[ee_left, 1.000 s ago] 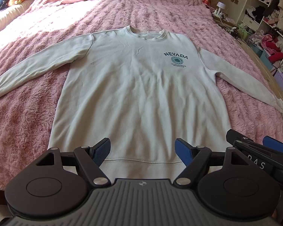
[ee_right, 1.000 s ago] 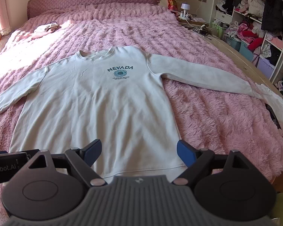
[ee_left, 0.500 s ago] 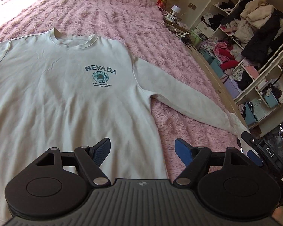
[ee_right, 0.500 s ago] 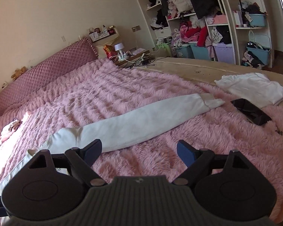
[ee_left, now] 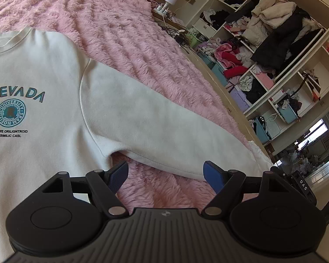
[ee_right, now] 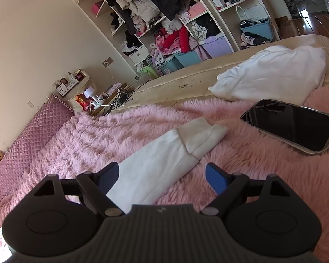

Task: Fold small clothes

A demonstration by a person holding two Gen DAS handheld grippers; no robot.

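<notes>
A cream sweatshirt with a teal NEVADA print lies flat, front up, on a pink fluffy bedspread. Its right-hand sleeve stretches out toward the bed's edge. My left gripper hovers open over the armpit and the sleeve's lower edge, holding nothing. The right wrist view shows the sleeve's end and ribbed cuff. My right gripper stands open low over that sleeve just short of the cuff, with the cloth running between its fingers. The right gripper's body shows at the left wrist view's right edge.
A black phone lies screen up on the bedspread right of the cuff. A white garment sits on the beige bed edge beyond it. Shelves crammed with clothes and blue bins line the wall. A nightstand with clutter stands by the headboard.
Both grippers have swung right and moved in from the hem: the left toward the right armpit, the right down close to the right sleeve's cuff. Both stayed open.
</notes>
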